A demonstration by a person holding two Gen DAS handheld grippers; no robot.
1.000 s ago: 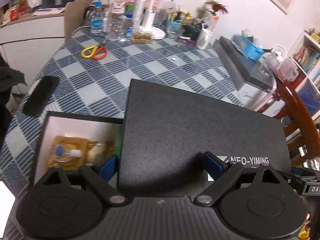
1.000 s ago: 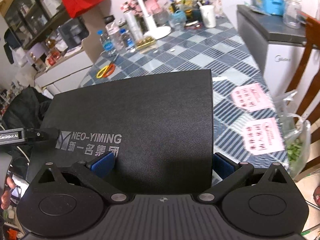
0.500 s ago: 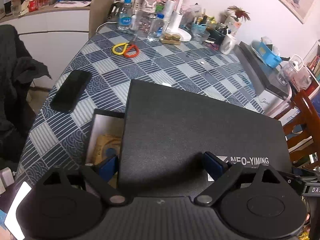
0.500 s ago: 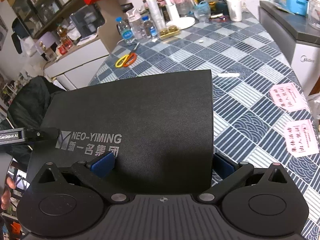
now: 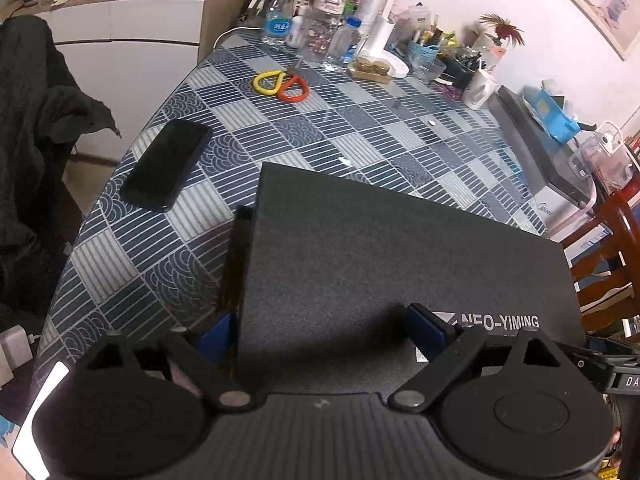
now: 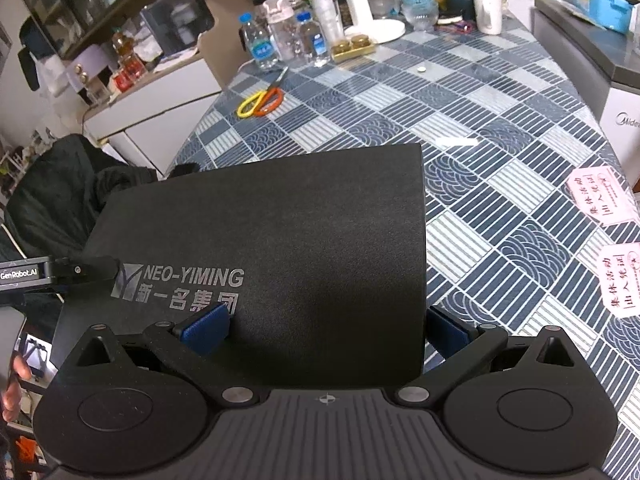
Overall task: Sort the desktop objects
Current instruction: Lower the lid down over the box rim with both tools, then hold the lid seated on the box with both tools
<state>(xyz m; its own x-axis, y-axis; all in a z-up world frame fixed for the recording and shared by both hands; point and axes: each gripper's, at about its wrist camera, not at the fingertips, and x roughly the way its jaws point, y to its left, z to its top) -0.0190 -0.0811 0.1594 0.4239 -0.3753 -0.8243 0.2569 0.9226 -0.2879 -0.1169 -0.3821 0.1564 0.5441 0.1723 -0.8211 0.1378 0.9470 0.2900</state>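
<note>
A black lid [image 5: 400, 260] printed NEO-YIMING fills the lower middle of both wrist views. My left gripper [image 5: 322, 334] is shut on its left end, one blue pad [image 5: 426, 332] on top and the other [image 5: 218, 334] outside the edge. My right gripper [image 6: 324, 330] is shut on the right end of the lid [image 6: 300, 240] in the same way. Only a thin black strip of the box [image 5: 238, 248] shows beside the lid's left edge; the inside of the box is hidden.
A black phone [image 5: 166, 164] lies left of the box near the table edge. Yellow-and-orange scissors [image 5: 282, 84] lie farther back, before bottles [image 5: 278, 20], a mug [image 5: 480, 88] and clutter. Pink notes [image 6: 600, 196] sit right. Dark clothing [image 5: 36, 120] hangs left; a wooden chair [image 5: 616, 248] stands right.
Both grippers have carried the lid leftward over the box. The open compartment with yellowish contents that showed earlier is now covered, leaving only a narrow strip of rim.
</note>
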